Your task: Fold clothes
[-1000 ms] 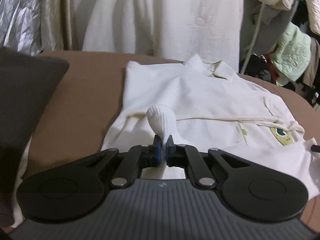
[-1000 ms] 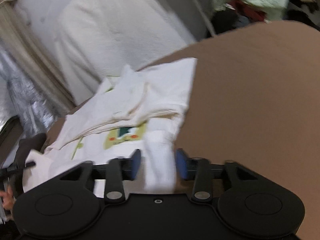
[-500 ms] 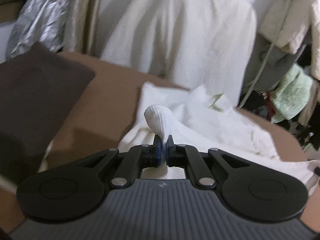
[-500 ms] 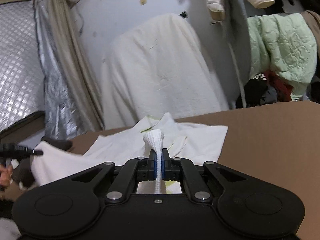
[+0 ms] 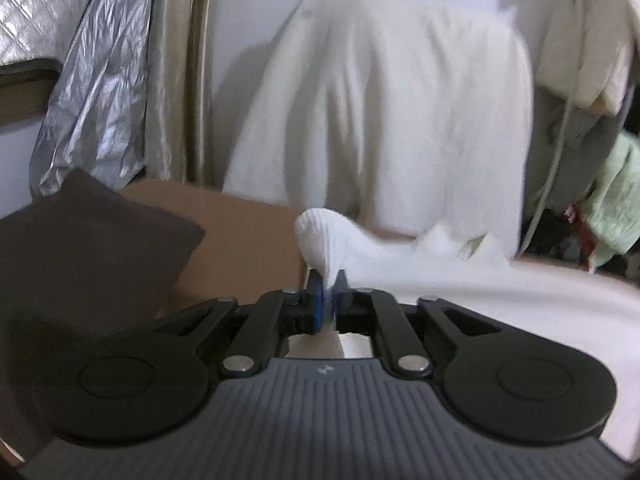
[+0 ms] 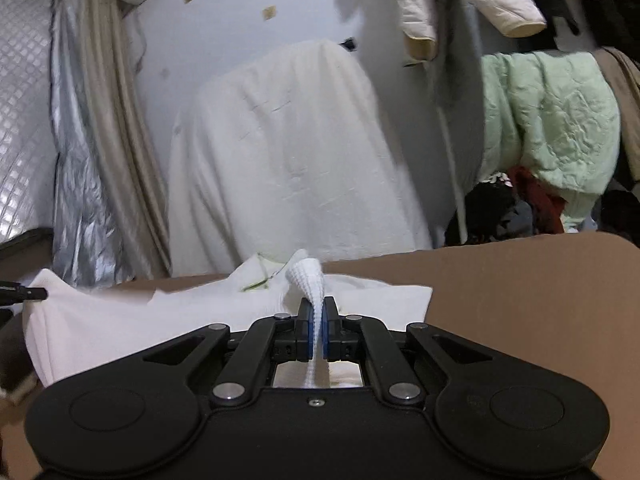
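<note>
A white shirt lies on a brown surface. My left gripper has a ribbed fold of the shirt's edge between its blue pads. Its jaws are opening slightly, and the cloth still looks pinched and lifted. In the right wrist view, my right gripper is shut on another ribbed fold of the same shirt, which it holds up off the brown surface. The shirt's near part hangs stretched between the two grippers. The rest of it is hidden below them.
A dark cushion lies at the left on the surface. Behind stand something draped in white cloth, a beige curtain and silver foil sheeting. A pale green quilted garment and other clothes hang at the right.
Both grippers have risen and tilted upward, lifting the shirt's edge. The right gripper, open around the hem a second ago, has shut on it. The left kept its hold.
</note>
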`<state>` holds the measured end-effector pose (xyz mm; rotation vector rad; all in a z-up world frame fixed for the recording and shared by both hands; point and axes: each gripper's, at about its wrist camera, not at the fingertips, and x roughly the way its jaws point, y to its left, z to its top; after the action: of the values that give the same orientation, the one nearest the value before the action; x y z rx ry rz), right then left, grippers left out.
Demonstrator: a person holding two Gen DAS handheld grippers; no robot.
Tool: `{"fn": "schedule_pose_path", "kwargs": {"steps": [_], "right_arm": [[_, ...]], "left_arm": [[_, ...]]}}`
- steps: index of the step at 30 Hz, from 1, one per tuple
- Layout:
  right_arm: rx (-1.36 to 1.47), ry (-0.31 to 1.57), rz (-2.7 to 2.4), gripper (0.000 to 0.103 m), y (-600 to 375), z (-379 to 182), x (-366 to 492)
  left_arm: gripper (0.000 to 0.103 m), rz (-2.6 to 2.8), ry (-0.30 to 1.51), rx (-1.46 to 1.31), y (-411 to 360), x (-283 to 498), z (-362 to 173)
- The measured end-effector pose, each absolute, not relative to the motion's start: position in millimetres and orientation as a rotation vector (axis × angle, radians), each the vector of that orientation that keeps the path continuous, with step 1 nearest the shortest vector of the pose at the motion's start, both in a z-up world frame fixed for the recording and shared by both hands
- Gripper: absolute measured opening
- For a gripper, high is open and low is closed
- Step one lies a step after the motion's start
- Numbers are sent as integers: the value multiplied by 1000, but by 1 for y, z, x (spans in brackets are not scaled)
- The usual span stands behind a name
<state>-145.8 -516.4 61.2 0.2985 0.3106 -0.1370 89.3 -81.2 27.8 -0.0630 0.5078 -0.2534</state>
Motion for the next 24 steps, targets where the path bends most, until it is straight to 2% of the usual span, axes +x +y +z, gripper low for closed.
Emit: {"fn": "schedule_pose_path", "kwargs": {"steps": [2, 3, 6, 8, 9, 12, 16, 24], "right_arm": [[307, 402, -180, 15, -523, 43, -130], [295, 438, -212, 24, -524, 33, -124], [271, 531, -261, 25, -528, 11, -115], [269, 588, -276, 27, -529, 10, -116], [290, 596, -282, 32, -529, 13, -120], [412, 579, -225, 53, -531, 25, -136], [458, 589, -179, 55, -522, 31, -149], [479, 598, -170, 56, -527, 27, -143]], "left_arm": [[38, -185, 611, -28, -85, 109, 2], [49, -148, 644, -18, -83, 114, -14], [50, -103, 783, 10, -73, 118, -54], [50, -115, 827, -15, -66, 113, -55], [50, -121, 849, -27, -63, 111, -55], [65, -144, 815, -74, -63, 103, -42], [72, -184, 794, -20, -76, 93, -31], [74, -206, 779, 56, -83, 94, -33]]}}
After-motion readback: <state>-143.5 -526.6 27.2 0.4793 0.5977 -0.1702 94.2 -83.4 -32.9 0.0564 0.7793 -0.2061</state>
